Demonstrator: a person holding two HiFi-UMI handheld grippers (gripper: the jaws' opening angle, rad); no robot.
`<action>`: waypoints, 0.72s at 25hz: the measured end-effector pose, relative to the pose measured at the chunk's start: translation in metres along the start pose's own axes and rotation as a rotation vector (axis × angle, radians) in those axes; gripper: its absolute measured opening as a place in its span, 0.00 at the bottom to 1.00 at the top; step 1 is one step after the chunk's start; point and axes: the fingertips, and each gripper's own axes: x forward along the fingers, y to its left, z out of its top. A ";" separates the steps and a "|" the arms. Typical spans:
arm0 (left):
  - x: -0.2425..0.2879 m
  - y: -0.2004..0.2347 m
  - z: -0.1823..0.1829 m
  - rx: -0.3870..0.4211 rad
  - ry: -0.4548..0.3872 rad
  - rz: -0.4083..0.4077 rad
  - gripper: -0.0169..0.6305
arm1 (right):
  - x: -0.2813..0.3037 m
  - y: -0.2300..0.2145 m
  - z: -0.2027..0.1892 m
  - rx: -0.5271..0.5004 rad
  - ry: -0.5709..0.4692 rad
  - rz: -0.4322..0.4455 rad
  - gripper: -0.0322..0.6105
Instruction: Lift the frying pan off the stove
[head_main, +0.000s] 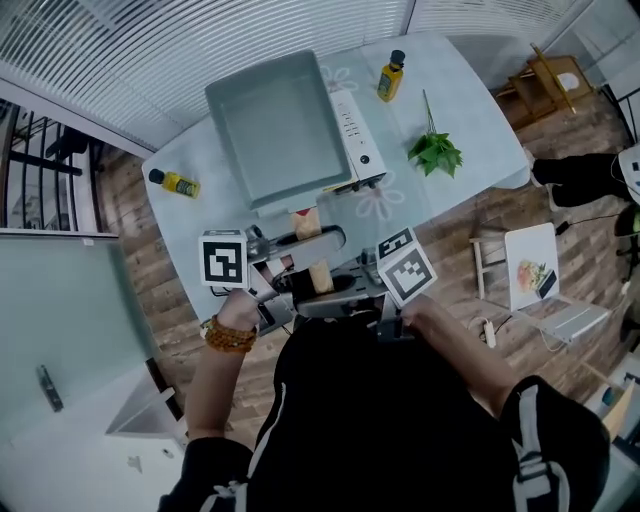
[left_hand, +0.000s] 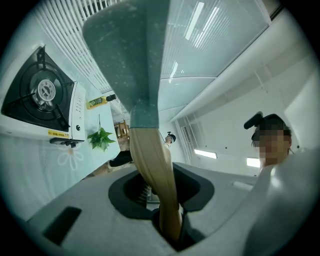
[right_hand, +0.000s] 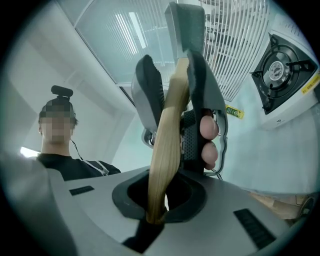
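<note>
- Left hand-held gripper (head_main: 300, 240): jaws narrowly apart, clamped on wooden handle (left_hand: 150, 160) at the end nearer stove (head_main: 355, 135).
- Frying pan (head_main: 275, 125): airborne above stove, clear of it, burner bare beneath. Lift judged largely done.
- Right hand-held gripper (head_main: 325, 288): jaws almost together, pinching handle tail, further from stove.
- Recommendation: hold both grips firm, pan level, raise straight. Long handle likely lets far edge droop toward stove.
- Clear grate fully before any sideways move over desk (head_main: 470, 110).
</note>
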 end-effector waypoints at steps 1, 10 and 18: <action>0.000 0.000 0.000 0.002 0.001 -0.001 0.19 | 0.000 0.000 0.000 -0.001 0.000 -0.003 0.08; 0.000 -0.001 0.001 0.009 0.000 -0.009 0.19 | 0.000 0.000 0.000 -0.011 -0.002 -0.006 0.08; 0.001 -0.004 0.002 0.012 -0.012 -0.021 0.19 | 0.000 0.001 0.001 -0.019 0.009 0.000 0.08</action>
